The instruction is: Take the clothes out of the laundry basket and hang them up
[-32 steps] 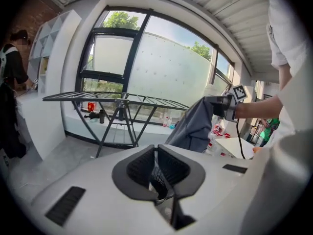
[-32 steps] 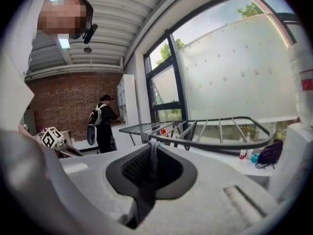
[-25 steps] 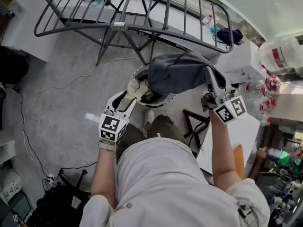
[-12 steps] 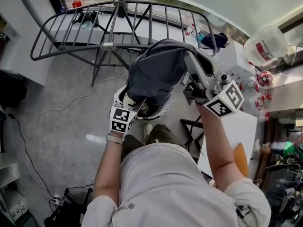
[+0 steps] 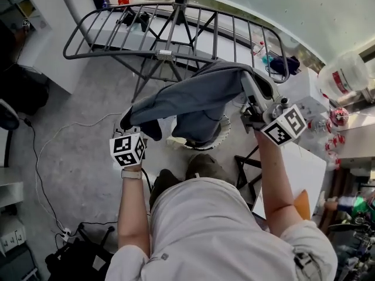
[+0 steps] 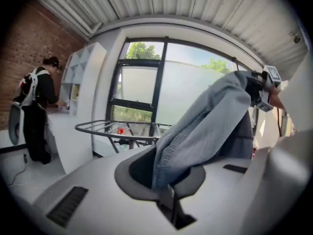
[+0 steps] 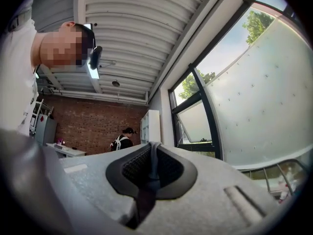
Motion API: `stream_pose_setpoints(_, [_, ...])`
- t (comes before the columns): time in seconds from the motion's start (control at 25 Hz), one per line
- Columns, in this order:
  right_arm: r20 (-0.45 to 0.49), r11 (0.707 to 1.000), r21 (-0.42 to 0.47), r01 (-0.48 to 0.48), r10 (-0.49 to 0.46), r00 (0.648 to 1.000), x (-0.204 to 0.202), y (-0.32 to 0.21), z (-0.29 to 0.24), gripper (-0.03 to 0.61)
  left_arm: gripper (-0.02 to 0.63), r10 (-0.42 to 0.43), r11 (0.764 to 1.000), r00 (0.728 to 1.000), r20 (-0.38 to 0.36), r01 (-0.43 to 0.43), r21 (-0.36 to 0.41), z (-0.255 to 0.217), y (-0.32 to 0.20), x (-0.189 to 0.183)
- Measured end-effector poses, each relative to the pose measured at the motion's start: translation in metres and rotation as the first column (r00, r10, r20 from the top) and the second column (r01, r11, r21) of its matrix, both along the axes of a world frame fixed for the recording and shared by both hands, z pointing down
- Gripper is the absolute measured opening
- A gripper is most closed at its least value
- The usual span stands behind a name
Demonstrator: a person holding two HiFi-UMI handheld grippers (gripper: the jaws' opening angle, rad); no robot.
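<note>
A grey-blue denim garment [image 5: 193, 101] hangs stretched between both grippers, above the round laundry basket [image 5: 223, 131]. My left gripper [image 5: 126, 120] is shut on the garment's left end. In the left gripper view the denim [image 6: 205, 126] runs from between the left gripper's [image 6: 164, 177] pads up to the right. My right gripper [image 5: 247, 84] holds the higher right end. In the right gripper view a thin fabric edge is pinched in the right gripper [image 7: 150, 168]. The grey drying rack [image 5: 170, 25] stands just beyond the garment. What lies in the basket is hidden by the cloth.
A white table [image 5: 304, 163] stands to the right, with a plastic jug [image 5: 345, 75] behind it. A dark cloth [image 5: 284, 63] lies near the rack's right end. Cables [image 5: 47, 151] run over the floor at left. A person [image 6: 34, 116] stands far off by a counter.
The garment has risen out of the basket. My left gripper came out of the basket, closed on the cloth's lower end and drew it out to the left.
</note>
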State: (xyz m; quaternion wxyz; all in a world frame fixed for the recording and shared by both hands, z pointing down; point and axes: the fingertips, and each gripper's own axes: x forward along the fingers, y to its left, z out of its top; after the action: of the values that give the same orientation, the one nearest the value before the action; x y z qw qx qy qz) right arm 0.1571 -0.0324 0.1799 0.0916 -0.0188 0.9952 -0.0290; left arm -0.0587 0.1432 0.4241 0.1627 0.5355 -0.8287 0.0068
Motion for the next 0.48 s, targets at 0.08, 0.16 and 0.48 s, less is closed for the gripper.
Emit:
stream_pose_setpoints(0.08, [-0.066, 0.999, 0.043, -0.006, 0.009, 0.998, -0.011, 0.003, 0.021, 0.018, 0.012, -0.069, 0.997, 0.997, 0.04, 0.069, 0.019, -0.018, 0.028, -0.029])
stream_pose_setpoints(0.16, [-0.13, 0.997, 0.08, -0.013, 0.024, 0.991, -0.028, 0.008, 0.041, 0.018, 0.012, -0.123, 0.992, 0.988, 0.097, 0.121, 0.024, -0.038, 0.055, -0.056])
stream_pose_setpoints(0.48, [-0.263, 0.97, 0.233, -0.064, 0.126, 0.957, -0.1, 0.046, 0.09, 0.018, 0.012, -0.258, 0.962, 0.881, 0.396, 0.27, 0.025, -0.118, 0.15, -0.122])
